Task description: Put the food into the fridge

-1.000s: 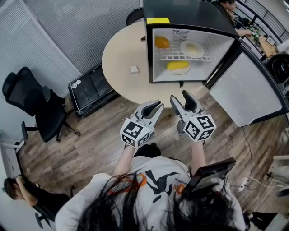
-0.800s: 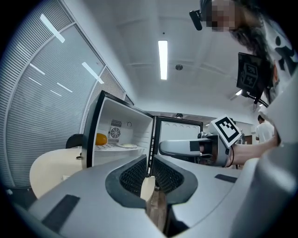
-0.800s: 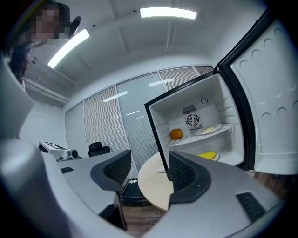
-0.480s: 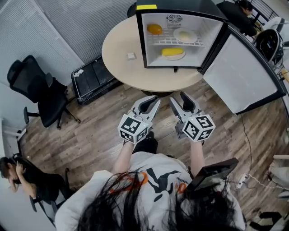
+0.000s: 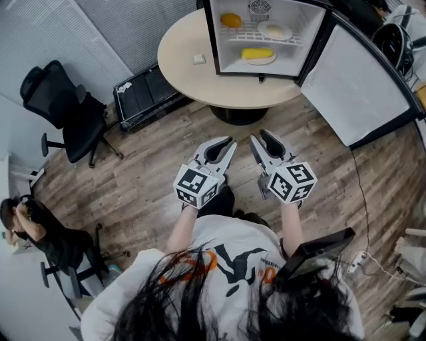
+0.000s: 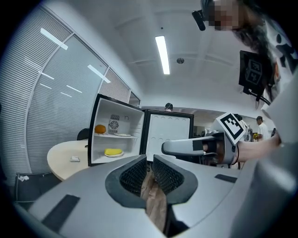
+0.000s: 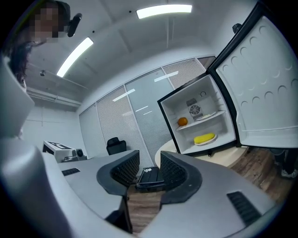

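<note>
A small black fridge (image 5: 212, 36) stands open on the round table (image 5: 180, 53), its door (image 5: 353, 80) swung to the right. Inside, an orange (image 5: 231, 20) and a plate (image 5: 274, 30) sit on the upper shelf, and a yellow food (image 5: 257, 53) lies on a plate below. Both grippers hang over the wood floor, short of the table and pointing at the fridge. My left gripper (image 5: 231, 140) (image 6: 149, 158) shows a narrow slit and holds nothing. My right gripper (image 5: 259, 136) (image 7: 150, 158) has just been closing; its jaws still stand apart and empty.
A black office chair (image 5: 66, 113) stands at the left. A flat black case (image 5: 143, 93) lies on the floor by the table. A small white thing (image 5: 199, 59) rests on the table. A seated person (image 5: 40, 233) is at the far left.
Both grippers have drawn back from the table edge and now hang over bare floor. The fridge sits farther away. The right jaws have narrowed.
</note>
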{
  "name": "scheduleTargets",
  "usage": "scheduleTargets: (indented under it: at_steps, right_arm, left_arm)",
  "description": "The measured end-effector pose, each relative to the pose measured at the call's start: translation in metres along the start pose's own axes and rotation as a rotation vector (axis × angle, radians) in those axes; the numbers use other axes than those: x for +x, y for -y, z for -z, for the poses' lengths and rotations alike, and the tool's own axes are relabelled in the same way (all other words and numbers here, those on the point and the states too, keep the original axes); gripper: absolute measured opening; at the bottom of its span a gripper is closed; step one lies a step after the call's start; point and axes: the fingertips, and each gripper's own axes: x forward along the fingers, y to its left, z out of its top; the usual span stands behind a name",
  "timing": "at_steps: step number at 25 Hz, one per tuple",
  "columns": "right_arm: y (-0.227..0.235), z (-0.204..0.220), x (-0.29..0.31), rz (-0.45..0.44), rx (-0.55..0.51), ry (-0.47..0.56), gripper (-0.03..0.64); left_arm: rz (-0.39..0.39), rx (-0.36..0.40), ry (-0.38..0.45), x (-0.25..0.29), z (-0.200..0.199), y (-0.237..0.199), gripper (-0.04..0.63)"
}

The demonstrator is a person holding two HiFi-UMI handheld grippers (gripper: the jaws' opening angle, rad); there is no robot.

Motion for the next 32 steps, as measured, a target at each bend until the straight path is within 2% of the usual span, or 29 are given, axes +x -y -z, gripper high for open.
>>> scheduleTargets:
  at_steps: [5,11,20,32]
  right_arm:
    - [-0.015,0.012,-0.013,-0.016,-0.021,-0.023,0.118]
    - [-0.017,0.018,-0.026,-0.008,-0.041,-0.043,0.093]
    - [-0.007,0.020,-0.042,0.042,-0.024,-0.038,0.035]
    - [-0.006,0.019,-0.043,0.056,-0.047,-0.038,0.028]
  left_arm:
    - [-0.013,0.003,0.004,-0.015,0.003,0.014,0.038]
    - [0.007,0.010,0.007,-0.014,0.003,0.030,0.038]
    - [0.021,0.018,-0.005,-0.013,0.006,0.045,0.038]
    - [0.020,0.028,-0.001,-0.015,0.006,0.043,0.038]
